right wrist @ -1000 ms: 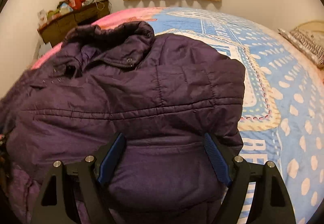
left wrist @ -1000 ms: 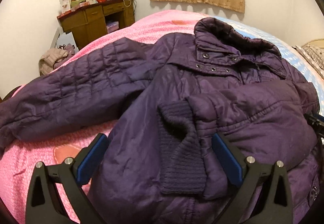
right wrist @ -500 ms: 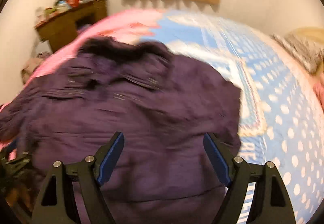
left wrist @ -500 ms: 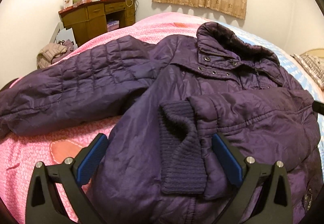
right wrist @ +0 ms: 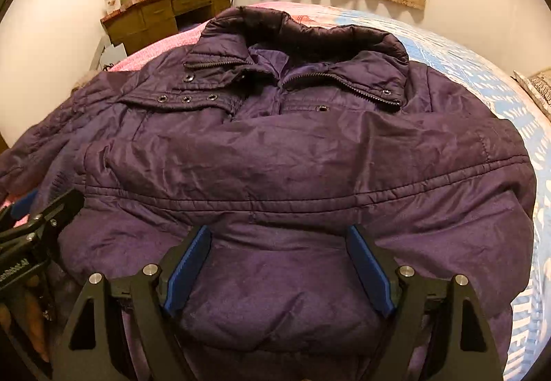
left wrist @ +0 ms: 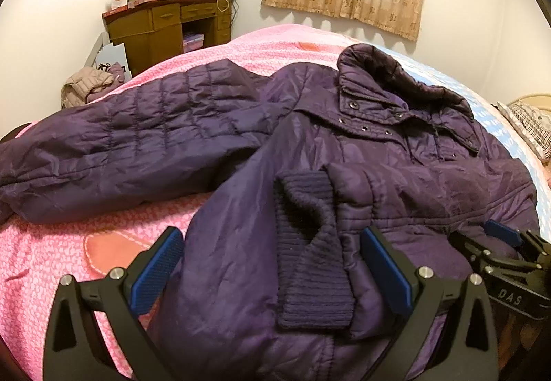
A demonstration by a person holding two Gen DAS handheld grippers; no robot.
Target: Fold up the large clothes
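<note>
Jacket: a large purple padded jacket [left wrist: 361, 154] lies front up on the bed [left wrist: 62, 250], collar [left wrist: 389, 78] toward the curtained wall.
Folded sleeve: one sleeve is laid across the chest, and its dark knit cuff [left wrist: 310, 253] rests on the front panel.
Spread sleeve: the other quilted sleeve [left wrist: 137, 140] stretches out flat over the pink cover to the view's left edge.
Left gripper: the left gripper [left wrist: 272, 274] has its blue pads spread wide over the jacket front; the knit cuff lies between them, and neither pad presses on it.
Right gripper: the right gripper [right wrist: 280, 269] is also spread wide, poised over the lower front of the jacket and pinching nothing (the cloth bulges between the pads, and whether they brush it cannot be told).
Grippers together: in each wrist view the other tool shows at the frame's side, near by.
Jacket edges: the right side edge [right wrist: 523, 209] ends on the blue dotted cover [right wrist: 537, 126].
Open room: bare pink cover under the spread sleeve, bare blue cover beyond the right edge.
Surroundings: a wooden desk [left wrist: 165, 26] stands past the bed's far corner.
</note>
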